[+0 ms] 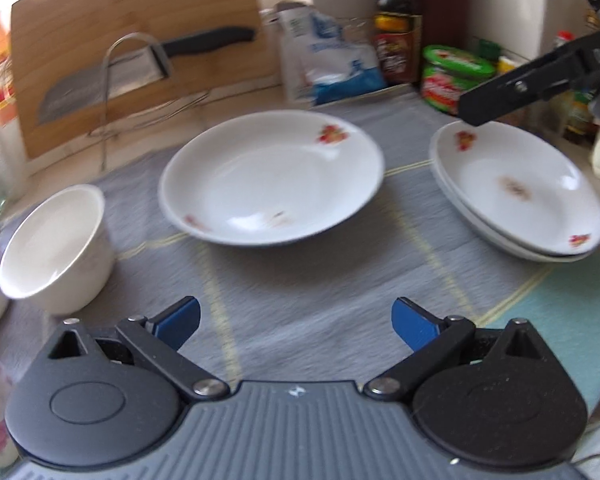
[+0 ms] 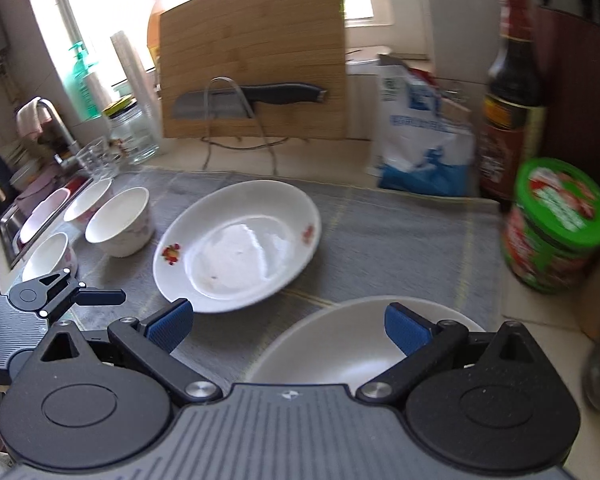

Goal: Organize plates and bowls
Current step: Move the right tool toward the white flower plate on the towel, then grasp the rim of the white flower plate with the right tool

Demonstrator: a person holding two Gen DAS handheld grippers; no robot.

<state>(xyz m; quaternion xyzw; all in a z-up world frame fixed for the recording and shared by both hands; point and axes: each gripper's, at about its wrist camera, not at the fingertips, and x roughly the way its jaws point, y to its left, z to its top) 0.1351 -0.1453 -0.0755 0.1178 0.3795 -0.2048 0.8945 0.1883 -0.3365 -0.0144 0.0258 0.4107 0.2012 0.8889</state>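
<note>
**Plates and bowls on the grey mat**

Both the left gripper [image 1: 296,320] and the right gripper [image 2: 286,326] are spread wide, grasping nothing. A single white flowered plate [image 1: 270,178] sits mid-mat, empty. A two-plate stack [image 1: 518,192] lies toward the grey cloth mat's [image 1: 320,280] right edge. Empty white bowls [image 2: 118,220] cluster at its left edge.

Ahead of the left claw [image 1: 296,322], whose pads are blue on black arms, lies a white plate [image 1: 271,176] with small red flower prints at its rim. To that claw's right, the stacked plates [image 1: 518,190] are white with the same red sprigs. To its left stands a plain white bowl [image 1: 56,248]. All rest on a grey cloth [image 1: 320,276] crossed by pale yellow lines. Beyond the right claw [image 2: 288,326], a jar [image 2: 560,224] has a green lid and red label.
</note>
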